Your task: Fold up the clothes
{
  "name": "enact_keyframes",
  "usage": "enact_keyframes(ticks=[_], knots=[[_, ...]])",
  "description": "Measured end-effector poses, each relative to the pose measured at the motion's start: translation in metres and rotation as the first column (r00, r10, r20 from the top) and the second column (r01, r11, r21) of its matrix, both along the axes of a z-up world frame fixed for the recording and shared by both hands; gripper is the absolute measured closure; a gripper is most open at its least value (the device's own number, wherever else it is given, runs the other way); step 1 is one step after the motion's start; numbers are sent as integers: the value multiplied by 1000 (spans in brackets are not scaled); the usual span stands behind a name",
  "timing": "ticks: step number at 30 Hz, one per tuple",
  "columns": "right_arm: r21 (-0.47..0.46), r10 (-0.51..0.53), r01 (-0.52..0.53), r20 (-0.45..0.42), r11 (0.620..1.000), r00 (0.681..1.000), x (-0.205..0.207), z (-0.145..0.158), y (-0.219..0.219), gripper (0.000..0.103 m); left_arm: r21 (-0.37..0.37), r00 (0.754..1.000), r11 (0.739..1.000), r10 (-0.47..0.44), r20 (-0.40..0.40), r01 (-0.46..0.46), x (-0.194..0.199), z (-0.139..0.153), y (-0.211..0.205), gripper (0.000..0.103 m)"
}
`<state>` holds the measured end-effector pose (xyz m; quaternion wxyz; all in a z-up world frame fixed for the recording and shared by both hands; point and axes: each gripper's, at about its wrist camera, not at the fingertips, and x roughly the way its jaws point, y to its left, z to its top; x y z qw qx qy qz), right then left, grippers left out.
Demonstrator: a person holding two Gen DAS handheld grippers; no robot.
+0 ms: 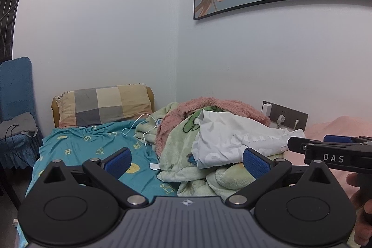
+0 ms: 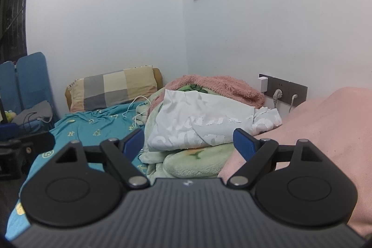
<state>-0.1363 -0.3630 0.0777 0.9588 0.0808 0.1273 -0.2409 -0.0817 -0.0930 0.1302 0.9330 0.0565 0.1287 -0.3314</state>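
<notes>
Two grippers hover before the bed [image 1: 93,145], both with jaws spread wide and empty: our left gripper [image 1: 186,160] and right gripper [image 2: 188,141]. The white shirt [image 2: 200,122] lies crumpled atop the green blanket [image 2: 195,162]. We judge it light and limp; best pinched at a hem or shoulder corner.
</notes>
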Motion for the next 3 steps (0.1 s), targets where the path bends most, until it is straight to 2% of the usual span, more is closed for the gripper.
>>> enact_keyframes(ticks=[3], knots=[[4, -2, 2, -2, 1000, 1000, -3, 2, 0, 18, 11, 1000, 1000, 12, 28, -13, -2, 0, 0, 0]])
